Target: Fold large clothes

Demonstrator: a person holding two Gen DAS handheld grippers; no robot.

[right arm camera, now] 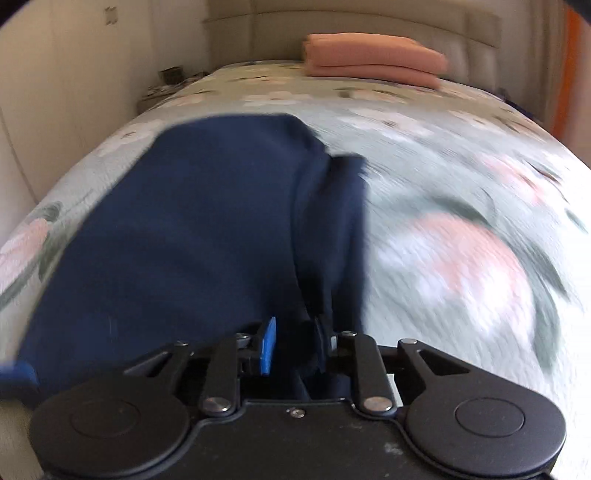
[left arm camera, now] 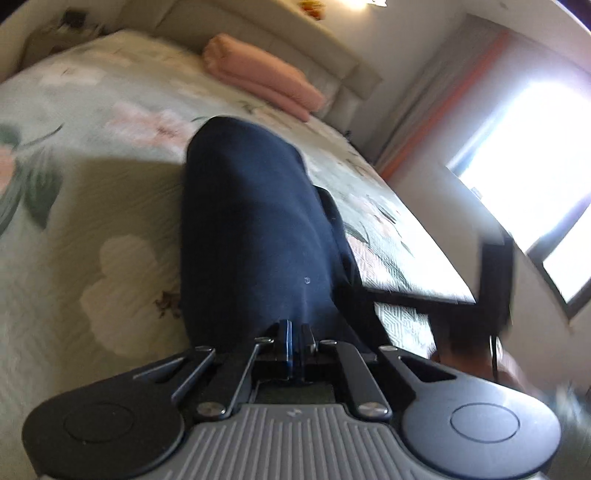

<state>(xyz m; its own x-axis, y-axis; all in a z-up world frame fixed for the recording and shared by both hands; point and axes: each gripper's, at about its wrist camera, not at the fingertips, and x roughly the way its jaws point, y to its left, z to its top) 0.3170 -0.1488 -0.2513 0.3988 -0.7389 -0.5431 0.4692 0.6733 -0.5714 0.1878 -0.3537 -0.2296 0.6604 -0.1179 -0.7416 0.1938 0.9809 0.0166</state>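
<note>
The navy garment stretches lengthwise from both grippers toward the bed headboard, the left gripper jaws pinching its near edge, the right gripper jaws spread around a fold

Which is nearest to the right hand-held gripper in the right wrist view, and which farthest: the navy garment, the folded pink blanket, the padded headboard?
1. Navy garment: between the jaws of the right hand-held gripper.
2. Folded pink blanket: at the bed's far end.
3. Padded headboard: behind the blanket.
</note>
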